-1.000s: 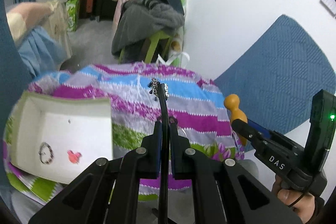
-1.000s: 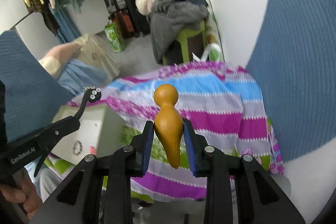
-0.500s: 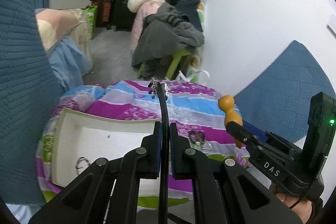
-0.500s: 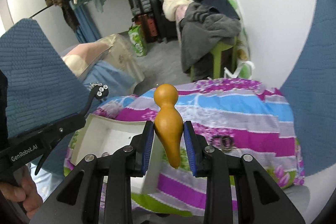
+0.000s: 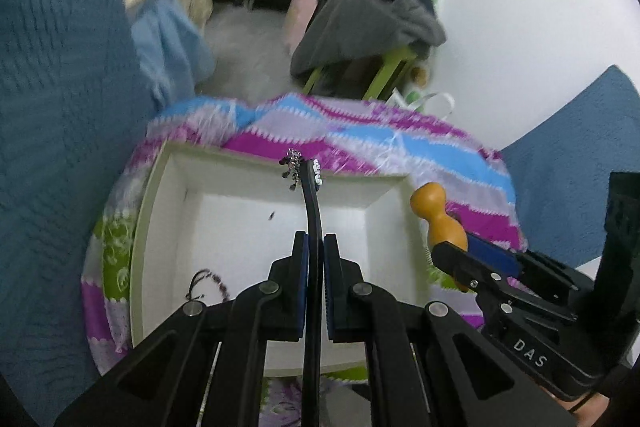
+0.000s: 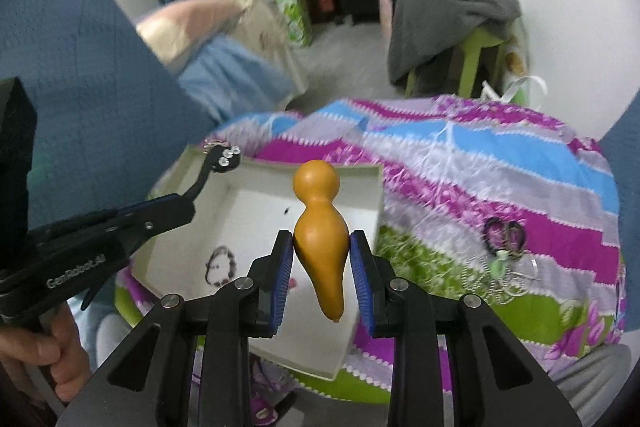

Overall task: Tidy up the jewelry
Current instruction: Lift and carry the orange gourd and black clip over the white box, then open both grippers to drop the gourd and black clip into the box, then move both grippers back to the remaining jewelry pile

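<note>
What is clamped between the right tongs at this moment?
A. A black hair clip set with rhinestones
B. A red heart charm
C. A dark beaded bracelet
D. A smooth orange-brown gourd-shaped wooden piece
D: in the right wrist view the right tongs are shut on the smooth orange-brown gourd-shaped wooden piece, above the white open cardboard box; the black rhinestone hair clip sits in the left tongs.

"DAS" on right gripper (image 5: 452,255); "GenRobot.AI" on left gripper (image 6: 176,211)

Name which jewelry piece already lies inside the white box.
The dark beaded bracelet on the white box floor; the other pieces lie on the striped cloth.
</note>
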Demonstrator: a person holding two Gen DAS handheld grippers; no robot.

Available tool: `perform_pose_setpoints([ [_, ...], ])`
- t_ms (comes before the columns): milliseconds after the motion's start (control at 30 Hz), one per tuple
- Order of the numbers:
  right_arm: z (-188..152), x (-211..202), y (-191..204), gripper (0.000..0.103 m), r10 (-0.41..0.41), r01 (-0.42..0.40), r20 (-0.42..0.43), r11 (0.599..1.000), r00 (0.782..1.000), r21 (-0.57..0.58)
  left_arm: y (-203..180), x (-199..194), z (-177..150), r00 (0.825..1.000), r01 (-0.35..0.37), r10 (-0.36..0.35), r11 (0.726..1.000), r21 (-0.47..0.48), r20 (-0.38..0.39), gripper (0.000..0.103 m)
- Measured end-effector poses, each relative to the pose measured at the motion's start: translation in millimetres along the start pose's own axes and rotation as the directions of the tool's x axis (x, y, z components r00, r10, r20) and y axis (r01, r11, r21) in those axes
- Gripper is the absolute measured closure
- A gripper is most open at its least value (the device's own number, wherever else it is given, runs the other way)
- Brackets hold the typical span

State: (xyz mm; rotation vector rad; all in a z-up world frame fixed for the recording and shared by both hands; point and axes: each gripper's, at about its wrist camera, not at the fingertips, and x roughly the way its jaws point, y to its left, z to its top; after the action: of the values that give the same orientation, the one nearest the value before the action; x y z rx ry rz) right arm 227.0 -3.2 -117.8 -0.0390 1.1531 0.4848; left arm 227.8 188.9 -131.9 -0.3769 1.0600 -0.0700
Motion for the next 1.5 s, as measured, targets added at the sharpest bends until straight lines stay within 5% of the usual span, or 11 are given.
perform_pose_setpoints([
  [400, -20, 59, 15, 0.076, -0.004, -0.007, -0.149, 0.998, 0.989, -0.067, 34, 51, -30, 0.992, -0.036, 0.034, 0.999, -0.017, -0.124, 0.097],
  [667, -15, 53, 10, 0.076, 0.049, -0.059, -0.156, 0.997, 0.986, -0.059, 34, 44, -26, 0.995, -0.046, 0.041, 0.997, -0.056, -0.090, 0.095],
  [767, -11, 41, 10, 0.072, 0.060, -0.070, -0.138, 0.995, 0.989, -0.067, 31, 34, -21, 0.995, -0.061, 0.055, 0.996, -0.070, -0.080, 0.094],
  [833, -8, 32, 8, 0.070, 0.071, -0.080, -0.122, 0.995, 0.990, -0.068, 28, 26, -20, 0.995, -0.070, 0.065, 0.995, -0.073, -0.075, 0.077],
  [900, -6, 20, 7, 0.070, 0.081, -0.089, -0.100, 0.994, 0.992, -0.070, 23, 14, -19, 0.996, -0.077, 0.074, 0.995, -0.067, -0.052, 0.048],
  [933, -4, 12, 5, 0.069, 0.082, -0.088, -0.085, 0.994, 0.993, -0.071, 19, 7, -19, 0.996, -0.087, 0.085, 0.994, -0.066, -0.031, 0.046],
  [1233, 6, -70, -13, 0.069, 0.116, -0.110, 0.054, 0.988, 0.992, -0.104, -20, -68, -17, 0.987, -0.091, 0.099, 0.994, -0.068, 0.123, 0.044],
  [1500, 14, -144, -39, 0.067, 0.114, -0.090, 0.215, 0.989, 0.970, -0.119, -65, -116, -24, 0.972, -0.055, 0.065, 0.997, -0.054, 0.225, 0.045],
])
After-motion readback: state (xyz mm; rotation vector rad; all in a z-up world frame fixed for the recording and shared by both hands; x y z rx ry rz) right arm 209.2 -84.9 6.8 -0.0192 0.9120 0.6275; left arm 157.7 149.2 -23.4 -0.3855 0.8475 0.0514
